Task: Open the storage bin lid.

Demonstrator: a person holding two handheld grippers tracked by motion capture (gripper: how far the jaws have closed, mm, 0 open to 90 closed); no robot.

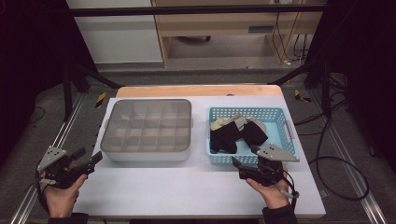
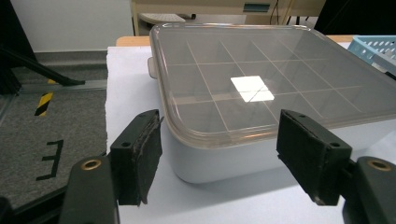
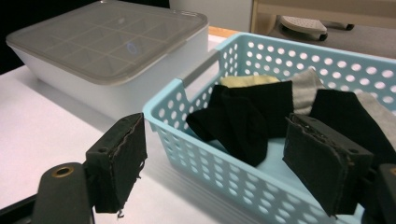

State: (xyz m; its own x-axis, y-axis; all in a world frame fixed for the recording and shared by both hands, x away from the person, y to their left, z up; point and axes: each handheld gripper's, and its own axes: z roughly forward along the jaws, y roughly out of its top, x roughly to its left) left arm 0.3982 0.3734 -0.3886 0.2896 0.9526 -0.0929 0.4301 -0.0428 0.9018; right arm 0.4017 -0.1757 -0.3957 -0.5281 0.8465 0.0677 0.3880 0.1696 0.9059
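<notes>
Two grippers are hovering over the near part of the bench [image 1: 187, 186] in the high view, each held in a person's hand. The left gripper [image 1: 95, 159] is sitting at the near left corner of the bench, pointing toward the near left corner of the lidded box [image 1: 147, 130], just short of it, its jaws spread and holding nothing. The right gripper [image 1: 238, 164] is sitting just in front of the near wall of the blue basket [image 1: 285, 126], which is standing on the right half of the bench, well apart from the box. Inside the basket, black socks [image 1: 224, 137] are lying on the left and in the middle, with pale socks [image 1: 240, 122] showing behind them.

In the left gripper view, the left gripper [image 2: 219, 154] is standing wide open with nothing between its pads. The box's near corner is lying beyond the gap, its clear lid [image 2: 261, 79] closed over a grid of compartments. A corner of the basket [image 2: 378, 49] is peeking in at the right edge.

In the right gripper view, the right gripper [image 3: 215, 163] is also gaping wide and empty. The basket's perforated near wall [image 3: 210, 163] is standing between the pads, apart from them. A folded black sock [image 3: 243, 123] is leaning inside, with a yellowish one [image 3: 247, 80] and a grey one [image 3: 306, 88] behind it. The box [image 3: 107, 60] is sitting farther off at the upper left.
</notes>
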